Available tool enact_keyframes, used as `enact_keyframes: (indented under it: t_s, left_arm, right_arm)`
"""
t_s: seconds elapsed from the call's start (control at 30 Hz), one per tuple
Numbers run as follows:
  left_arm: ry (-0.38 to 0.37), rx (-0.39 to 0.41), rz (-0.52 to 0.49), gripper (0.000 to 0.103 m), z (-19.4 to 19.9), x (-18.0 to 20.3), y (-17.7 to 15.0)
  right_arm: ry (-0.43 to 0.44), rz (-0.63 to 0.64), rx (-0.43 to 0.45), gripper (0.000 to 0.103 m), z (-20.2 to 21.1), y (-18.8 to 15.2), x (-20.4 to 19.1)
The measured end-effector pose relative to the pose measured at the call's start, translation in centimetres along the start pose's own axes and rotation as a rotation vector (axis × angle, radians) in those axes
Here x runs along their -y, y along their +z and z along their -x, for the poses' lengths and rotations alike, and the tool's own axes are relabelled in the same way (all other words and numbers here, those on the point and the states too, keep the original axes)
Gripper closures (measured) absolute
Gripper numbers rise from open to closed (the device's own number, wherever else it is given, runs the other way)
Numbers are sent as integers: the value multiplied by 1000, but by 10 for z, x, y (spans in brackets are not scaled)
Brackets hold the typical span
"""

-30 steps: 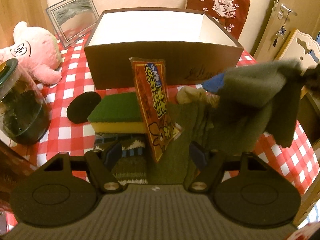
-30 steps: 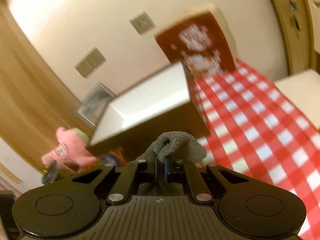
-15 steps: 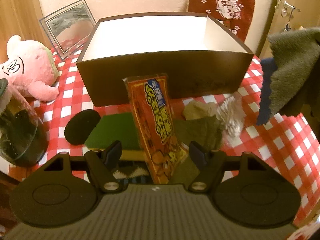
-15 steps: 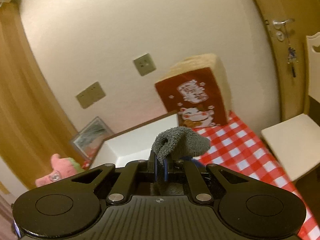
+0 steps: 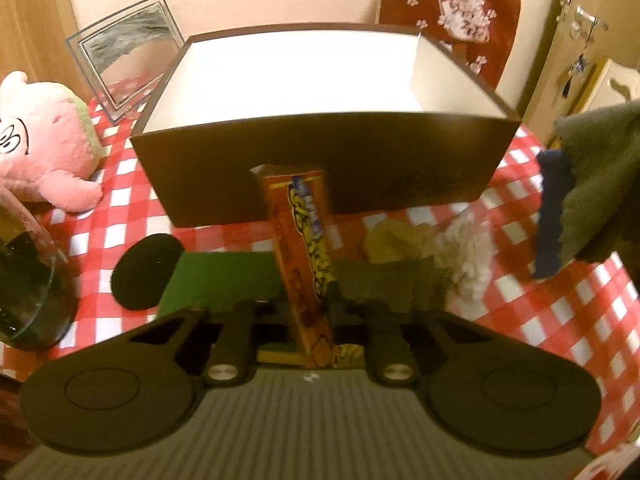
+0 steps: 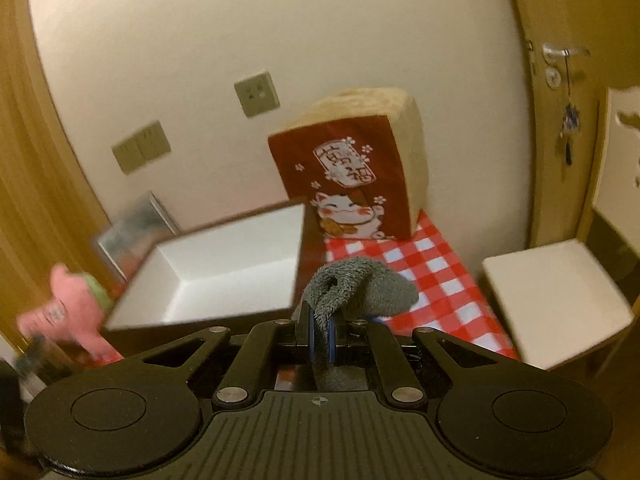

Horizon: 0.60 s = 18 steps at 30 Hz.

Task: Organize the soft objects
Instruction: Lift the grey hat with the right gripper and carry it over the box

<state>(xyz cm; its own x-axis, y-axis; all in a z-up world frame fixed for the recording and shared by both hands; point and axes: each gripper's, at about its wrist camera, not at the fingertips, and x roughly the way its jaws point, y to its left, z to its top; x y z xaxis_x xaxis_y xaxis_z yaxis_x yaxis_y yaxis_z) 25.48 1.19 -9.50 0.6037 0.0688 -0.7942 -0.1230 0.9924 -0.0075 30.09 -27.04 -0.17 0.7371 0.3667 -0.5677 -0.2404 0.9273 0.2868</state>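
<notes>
Near the box (image 5: 320,168), your left gripper (image 5: 308,312) pinched the snack pack (image 5: 302,248); your right gripper (image 6: 320,332) clamped the grey cloth (image 6: 360,288).

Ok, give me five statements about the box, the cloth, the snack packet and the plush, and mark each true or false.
1. The right gripper is shut on the grey cloth. True.
2. The box already holds a cloth. False: only its white inside shows.
3. The left gripper is closed on the orange snack packet. True.
4. The pink plush lies inside the box. False: it lies on the checked tablecloth, beside the box.
5. The green sponge sits on the lucky-cat cushion. False: it lies on the tablecloth.
</notes>
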Motion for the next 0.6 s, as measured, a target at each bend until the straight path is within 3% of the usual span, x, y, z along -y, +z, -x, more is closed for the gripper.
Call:
enact_keyframes:
  t_s: [0.07,0.2,0.43,0.6]
  left_arm:
    - [-14,12,-5,99,5,5,2]
    - [-2,43,-35,100,17,17,7]
    - [9,103,-14,100,46,22,30]
    - [15,134,33,100,61,18,51]
  right_arm:
    - [-19,95,11,97,1,-2,-6]
    - [-53,303,59,97,3,-9,-22]
    - [-18,356,84,97,5,-7,-23]
    - [40,337,77,97,5,12,-19]
